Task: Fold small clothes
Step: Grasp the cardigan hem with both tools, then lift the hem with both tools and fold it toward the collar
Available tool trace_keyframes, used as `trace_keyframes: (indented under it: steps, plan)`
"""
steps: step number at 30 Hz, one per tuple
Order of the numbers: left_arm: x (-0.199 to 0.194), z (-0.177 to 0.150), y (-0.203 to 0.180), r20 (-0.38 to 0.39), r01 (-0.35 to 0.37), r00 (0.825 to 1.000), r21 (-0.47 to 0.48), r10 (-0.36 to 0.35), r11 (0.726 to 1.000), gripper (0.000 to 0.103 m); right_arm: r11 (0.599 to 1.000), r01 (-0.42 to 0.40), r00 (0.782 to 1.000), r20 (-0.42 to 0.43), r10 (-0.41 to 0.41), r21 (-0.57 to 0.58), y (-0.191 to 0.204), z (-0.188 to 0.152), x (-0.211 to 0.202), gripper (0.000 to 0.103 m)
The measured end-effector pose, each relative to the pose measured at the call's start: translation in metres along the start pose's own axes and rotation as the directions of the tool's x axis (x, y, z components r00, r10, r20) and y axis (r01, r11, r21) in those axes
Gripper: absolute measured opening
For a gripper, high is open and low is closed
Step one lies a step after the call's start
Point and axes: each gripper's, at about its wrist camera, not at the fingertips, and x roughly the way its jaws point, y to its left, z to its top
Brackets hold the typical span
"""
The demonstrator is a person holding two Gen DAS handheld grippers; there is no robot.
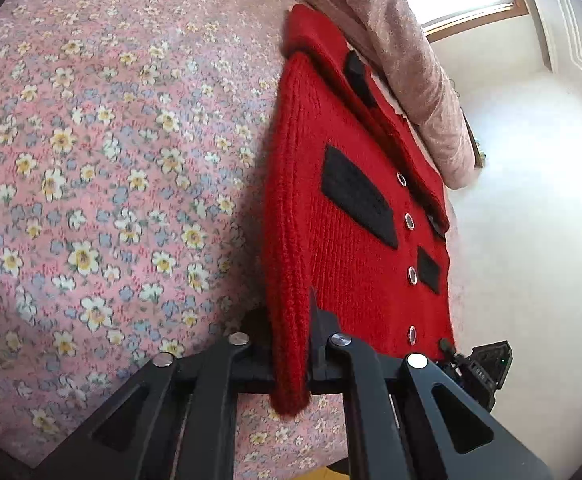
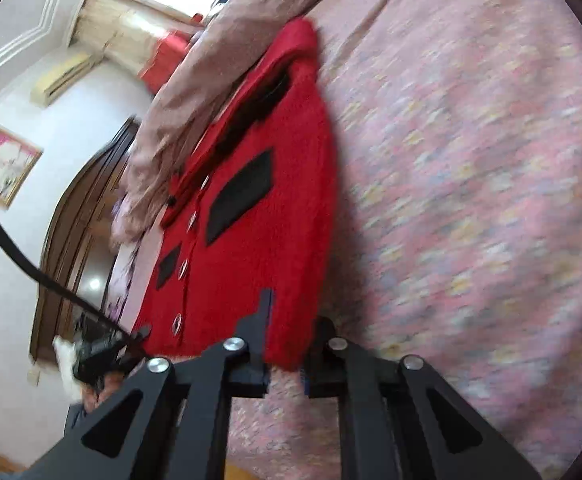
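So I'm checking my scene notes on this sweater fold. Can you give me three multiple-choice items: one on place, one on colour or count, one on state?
1. Where does the red sweater lie?
A. on the floral bedspread
B. on a wooden floor
C. on a chair

2. What colour are the sweater's patches?
A. white
B. black
C. yellow

3. How is the left claw?
A. open, clear of cloth
B. out of view
C. shut on the sweater's edge

Key: 1 A, floral fabric surrounds it; 2 B, dark panels flank the buttons; 3 C, red knit is pinched between its fingers.

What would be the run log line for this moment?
left gripper: shut on cardigan edge | right gripper: shut on cardigan hem | bed: underneath
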Motion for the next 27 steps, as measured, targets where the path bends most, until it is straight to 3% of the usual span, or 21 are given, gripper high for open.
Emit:
trace_keyframes:
  steps: [1, 4, 8, 9, 10, 11, 14, 19, 27]
  plan:
    - [0.000, 0.000, 0.000, 0.000, -0.002, 1.000, -0.004, 0.002, 1.000, 0.003, 0.999, -0.007, 0.999, 0.032, 0.006, 0.037, -0.006, 0.002, -0.007, 0.028]
    - [0.006, 0.000, -0.003, 0.003, -0.003, 1.000, 0.002, 0.003, 1.000, 0.008, 0.990, -0.084, 0.994, 0.078, 0.076, 0.112, -0.020, 0.005, -0.011, 0.030]
    - [0.014, 0.003, -0.008, 0.011, 0.029, 1.000, 0.003, -0.029, 1.000, 0.016, 0.995, -0.059, 0.997, 0.055, 0.055, 0.075, -0.015, 0.006, -0.002, 0.029]
    - [0.015, 0.003, -0.009, 0.014, 0.028, 0.999, 0.009, -0.029, 1.000, 0.016, 0.997, -0.048, 0.998, 0.049, 0.045, 0.060, -0.011, 0.005, 0.000, 0.029]
    - [0.015, 0.003, -0.009, 0.015, 0.017, 1.000, 0.020, -0.017, 1.000, 0.007, 0.999, -0.030, 0.999, 0.038, 0.029, 0.041, -0.007, 0.004, 0.002, 0.011]
    - [0.014, 0.001, -0.012, 0.019, -0.018, 1.000, 0.045, 0.017, 0.999, 0.002, 1.000, 0.003, 1.000, 0.021, -0.003, 0.014, -0.002, 0.003, 0.007, 0.007]
    - [0.002, -0.003, -0.012, 0.033, -0.012, 0.999, 0.064, 0.010, 0.998, 0.002, 0.999, 0.032, 0.999, -0.007, -0.032, -0.029, 0.006, -0.003, 0.011, 0.007]
    - [-0.026, -0.006, -0.009, 0.087, 0.051, 0.995, 0.073, -0.057, 0.996, 0.002, 0.999, 0.028, 0.999, 0.046, -0.026, -0.033, 0.018, -0.018, -0.008, 0.006]
    - [-0.052, -0.037, -0.015, 0.080, 0.033, 0.996, 0.141, -0.045, 0.989, 0.001, 0.998, -0.032, 0.996, 0.086, 0.036, -0.051, 0.035, -0.051, -0.040, 0.006]
